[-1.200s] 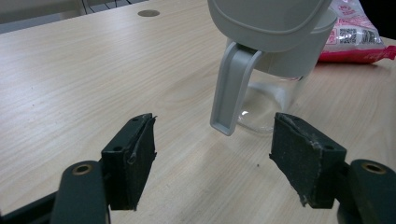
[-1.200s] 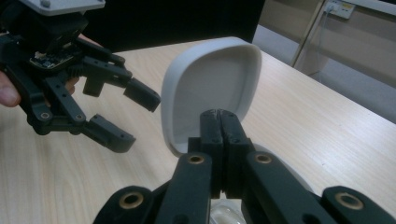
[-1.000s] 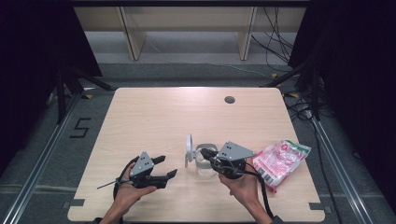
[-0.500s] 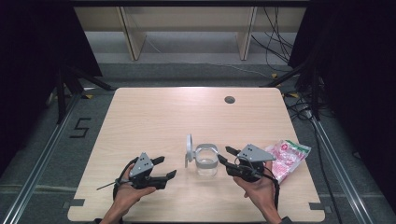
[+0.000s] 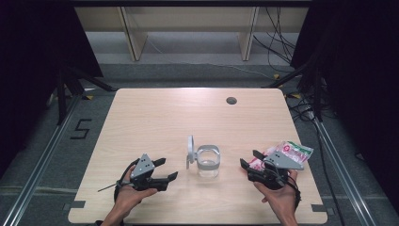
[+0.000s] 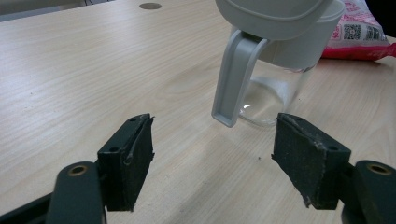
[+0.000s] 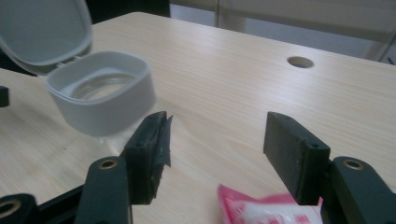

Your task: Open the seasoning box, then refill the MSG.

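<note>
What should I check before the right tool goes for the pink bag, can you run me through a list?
1. Right tool open: ok, its jaws have just been opening and nothing is between the pads.
2. Pink bag within reach: ok, it lies just past the right tool, near the table's right edge.
3. Container upright: ok, standing mid-table.
4. Lid open: ok, flipped up on the left side.
5. Left tool clear of the container: ok, open, pointing at it, not touching.
6. Bag sealed or cut: cannot tell.
</note>
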`<action>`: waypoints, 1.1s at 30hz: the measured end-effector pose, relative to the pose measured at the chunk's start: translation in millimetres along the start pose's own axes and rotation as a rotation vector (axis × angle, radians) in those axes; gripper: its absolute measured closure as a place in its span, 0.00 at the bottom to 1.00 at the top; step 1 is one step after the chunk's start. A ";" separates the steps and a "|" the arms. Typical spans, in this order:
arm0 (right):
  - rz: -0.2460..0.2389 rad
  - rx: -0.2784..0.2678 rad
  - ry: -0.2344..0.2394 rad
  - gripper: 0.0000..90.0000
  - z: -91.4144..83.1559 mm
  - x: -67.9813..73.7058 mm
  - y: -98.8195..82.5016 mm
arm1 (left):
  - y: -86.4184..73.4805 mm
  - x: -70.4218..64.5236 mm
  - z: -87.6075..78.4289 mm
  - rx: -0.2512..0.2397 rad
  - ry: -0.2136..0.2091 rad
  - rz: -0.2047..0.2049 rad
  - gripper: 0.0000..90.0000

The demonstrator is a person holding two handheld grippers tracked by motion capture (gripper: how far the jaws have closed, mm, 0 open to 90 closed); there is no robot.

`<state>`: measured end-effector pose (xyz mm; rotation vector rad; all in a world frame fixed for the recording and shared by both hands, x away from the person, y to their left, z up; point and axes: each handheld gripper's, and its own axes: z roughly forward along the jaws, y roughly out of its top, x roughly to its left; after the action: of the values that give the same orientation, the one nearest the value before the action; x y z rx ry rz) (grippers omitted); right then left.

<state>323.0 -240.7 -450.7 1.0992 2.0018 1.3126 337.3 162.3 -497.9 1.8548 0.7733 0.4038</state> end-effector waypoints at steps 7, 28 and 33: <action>0.066 0.024 -0.044 0.42 -12.6 -8.9 -9.9 | 0.0 -0.6 2.5 -0.003 -0.008 -0.009 0.31; 0.144 0.021 -0.140 0.22 -33.3 -31.5 -27.2 | 0.2 -1.5 2.8 -0.010 -0.017 -0.015 0.31; 0.131 0.025 -0.155 0.22 -36.8 -36.3 -30.1 | 0.2 -2.9 3.1 -0.010 -0.020 -0.012 0.31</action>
<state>304.3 -296.0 -463.8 1.3214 1.8640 1.2285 337.1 158.2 -498.7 1.8415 0.7671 0.3798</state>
